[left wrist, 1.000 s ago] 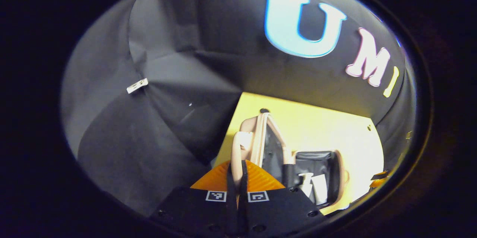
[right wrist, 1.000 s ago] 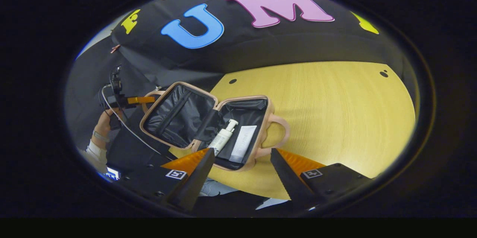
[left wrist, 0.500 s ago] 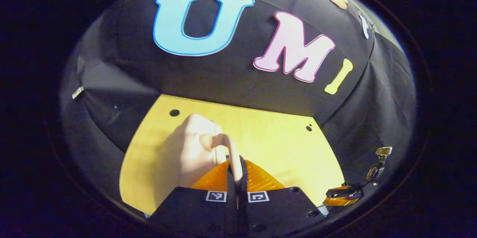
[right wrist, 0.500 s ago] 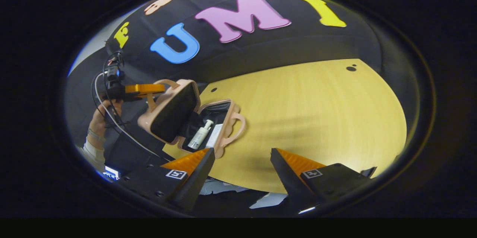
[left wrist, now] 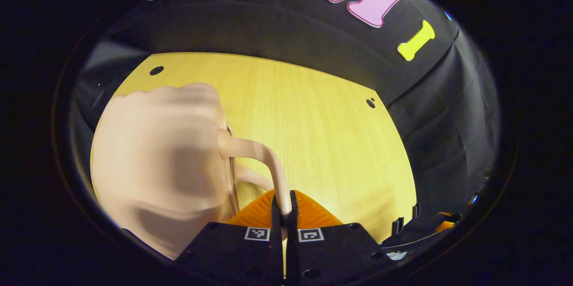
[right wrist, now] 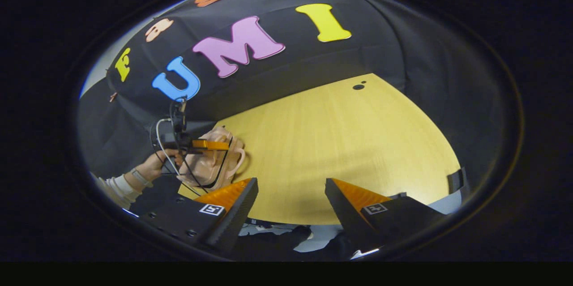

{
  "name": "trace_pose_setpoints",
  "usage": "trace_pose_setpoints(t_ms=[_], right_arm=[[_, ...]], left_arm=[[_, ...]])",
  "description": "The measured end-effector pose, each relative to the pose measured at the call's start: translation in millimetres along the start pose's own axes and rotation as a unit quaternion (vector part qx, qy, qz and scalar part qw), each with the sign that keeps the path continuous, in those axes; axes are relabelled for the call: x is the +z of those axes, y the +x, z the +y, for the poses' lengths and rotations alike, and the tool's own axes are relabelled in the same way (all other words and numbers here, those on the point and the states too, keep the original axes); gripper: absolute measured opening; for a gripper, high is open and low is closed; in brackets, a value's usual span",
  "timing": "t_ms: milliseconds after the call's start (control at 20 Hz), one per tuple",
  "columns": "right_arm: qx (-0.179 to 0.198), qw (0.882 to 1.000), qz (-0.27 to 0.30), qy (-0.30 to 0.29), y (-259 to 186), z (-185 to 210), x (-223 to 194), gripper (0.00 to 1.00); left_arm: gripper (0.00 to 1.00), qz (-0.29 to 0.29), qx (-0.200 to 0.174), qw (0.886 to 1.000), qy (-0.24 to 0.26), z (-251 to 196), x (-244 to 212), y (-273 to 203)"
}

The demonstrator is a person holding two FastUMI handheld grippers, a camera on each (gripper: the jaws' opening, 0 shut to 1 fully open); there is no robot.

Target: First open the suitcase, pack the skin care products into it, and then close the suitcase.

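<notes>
**Lid nearly down, left gripper on the handle**

Left gripper [left wrist: 283,203]: fingers pressed together on the lid handle [left wrist: 264,160], a thin pink loop running up from between the tips and curving left into the suitcase [left wrist: 161,160]. Pinching the handle looks like the point: it gives leverage on the lid without touching the shell

Suitcase sits just ahead and left of the left gripper, close in, shell blurred. In the right gripper view the case [right wrist: 215,163] is far off to the front-left, at the near-left edge of the table [right wrist: 340,151], with the left gripper [right wrist: 210,145] on top of it and a hand [right wrist: 154,167] behind holding the rig. A dark seam shows along the case's near side, so I'd judge the two halves are almost together, not latched. Can't see the skin care products

Right gripper [right wrist: 291,203]: fingers spread wide, nothing between them, hanging over the near table edge, well apart from the case. Probably parked there to stay out of the lid's swing

Judgement: last step of the task, closing. Next move needs the lid pressed flush; risk is the case sliding on the table, since nothing braces the base
</notes>
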State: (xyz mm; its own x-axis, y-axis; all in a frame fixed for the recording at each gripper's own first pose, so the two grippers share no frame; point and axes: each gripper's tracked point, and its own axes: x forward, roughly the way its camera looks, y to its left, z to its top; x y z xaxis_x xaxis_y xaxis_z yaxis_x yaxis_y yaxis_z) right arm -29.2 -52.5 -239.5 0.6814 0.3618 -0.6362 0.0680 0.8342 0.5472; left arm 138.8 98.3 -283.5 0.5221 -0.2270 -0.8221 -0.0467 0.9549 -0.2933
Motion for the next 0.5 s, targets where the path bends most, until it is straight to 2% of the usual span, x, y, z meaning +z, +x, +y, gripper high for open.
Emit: trace_pose_setpoints(t_ms=[100, 150, 200, 250, 350, 500], right_arm=[[0.004, 1.0, 0.001, -0.008, -6, -12, 0, 0.95], [0.008, 1.0, 0.001, -0.016, -6, -15, 2, 0.96], [0.012, 1.0, -0.001, -0.023, -6, -19, 6, 0.96], [0.016, 0.999, -0.004, -0.031, -6, -23, 11, 0.96], [0.015, 0.999, -0.008, -0.052, -3, -34, 17, 0.96], [-0.007, 0.993, -0.037, -0.112, -3, -53, 38, 0.96]], left_arm=[[0.13, -0.003, 0.026, 0.999, 0.031, -1, -3, 10], [0.16, 0.001, 0.055, 0.998, 0.038, 0, -7, 13], [0.22, 0.008, 0.078, 0.996, 0.032, -1, -11, 9], [0.26, -0.002, 0.087, 0.996, 0.025, -9, -10, 2], [0.55, -0.051, 0.073, 0.996, 0.026, -39, 4, -29], [0.99, -0.162, 0.078, 0.982, 0.058, -84, 33, -90]])
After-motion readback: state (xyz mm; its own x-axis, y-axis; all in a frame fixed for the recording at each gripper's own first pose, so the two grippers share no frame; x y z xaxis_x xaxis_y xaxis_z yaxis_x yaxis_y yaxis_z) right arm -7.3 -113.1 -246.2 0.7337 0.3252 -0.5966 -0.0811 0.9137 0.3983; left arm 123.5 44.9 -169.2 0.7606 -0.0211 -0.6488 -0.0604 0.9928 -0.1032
